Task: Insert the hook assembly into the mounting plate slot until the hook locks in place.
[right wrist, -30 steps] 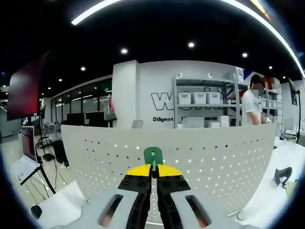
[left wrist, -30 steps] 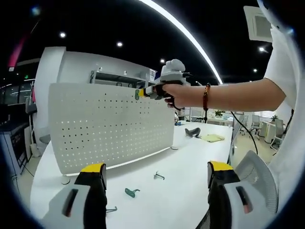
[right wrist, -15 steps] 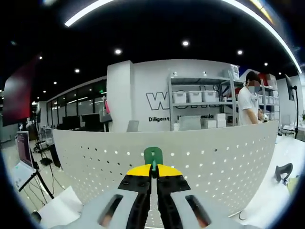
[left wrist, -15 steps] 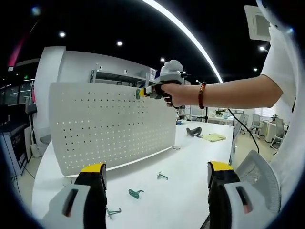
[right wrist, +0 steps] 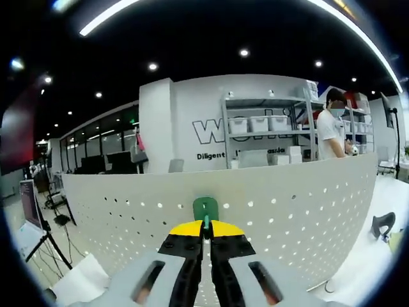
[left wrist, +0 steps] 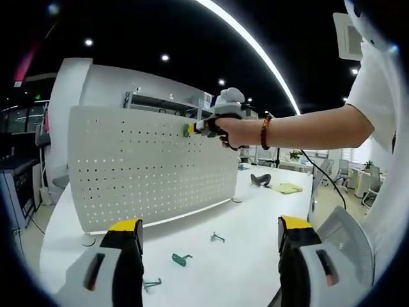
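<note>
The green hook [right wrist: 205,208] is pinched between the closed jaws of the right gripper [right wrist: 205,225], at the top row of the pegboard [left wrist: 147,167]. It is judged small, stiff and light, best held by its flat tab. Below the pegboard, the left gripper [left wrist: 209,233] is held open over spare hooks [left wrist: 181,259] on the table [left wrist: 255,220].

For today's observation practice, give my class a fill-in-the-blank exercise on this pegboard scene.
1. The hook clamped in the right gripper is coloured ____.
2. The left gripper has its jaws ____.
3. The pegboard stands upright on a white ____.
4. Spare hooks lie on the tabletop, ____ in all.

Missing words: green; open; table; three
</note>
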Motion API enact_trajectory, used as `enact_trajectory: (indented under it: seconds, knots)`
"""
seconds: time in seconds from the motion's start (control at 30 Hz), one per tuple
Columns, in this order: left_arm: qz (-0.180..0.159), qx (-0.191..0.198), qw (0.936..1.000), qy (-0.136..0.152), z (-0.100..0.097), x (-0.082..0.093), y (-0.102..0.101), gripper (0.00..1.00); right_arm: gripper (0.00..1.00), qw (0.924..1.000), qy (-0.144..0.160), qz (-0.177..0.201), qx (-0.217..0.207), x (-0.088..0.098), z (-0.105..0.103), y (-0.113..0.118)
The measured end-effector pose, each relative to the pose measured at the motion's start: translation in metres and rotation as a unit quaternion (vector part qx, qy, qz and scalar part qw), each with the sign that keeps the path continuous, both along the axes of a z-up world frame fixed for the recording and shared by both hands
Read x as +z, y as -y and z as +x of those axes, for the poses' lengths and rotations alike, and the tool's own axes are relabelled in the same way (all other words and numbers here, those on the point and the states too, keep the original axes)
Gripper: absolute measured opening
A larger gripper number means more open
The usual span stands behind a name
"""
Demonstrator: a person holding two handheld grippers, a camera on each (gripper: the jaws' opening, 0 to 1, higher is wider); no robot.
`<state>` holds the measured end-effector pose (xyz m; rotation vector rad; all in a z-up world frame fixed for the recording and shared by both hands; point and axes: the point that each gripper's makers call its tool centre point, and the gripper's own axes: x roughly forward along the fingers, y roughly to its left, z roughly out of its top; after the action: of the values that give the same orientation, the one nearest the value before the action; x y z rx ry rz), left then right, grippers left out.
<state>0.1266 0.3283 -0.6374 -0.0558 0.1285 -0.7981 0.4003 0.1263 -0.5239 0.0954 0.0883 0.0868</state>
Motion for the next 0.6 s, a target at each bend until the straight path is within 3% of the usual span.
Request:
enact_trajectory:
  seconds: [0.6]
  knots:
    - [-0.017, 0.008, 0.9998, -0.004, 0.003, 0.0, -0.003, 0.88, 0.02, 0.9999, -0.011, -0.006, -0.004, -0.01, 0.008, -0.005]
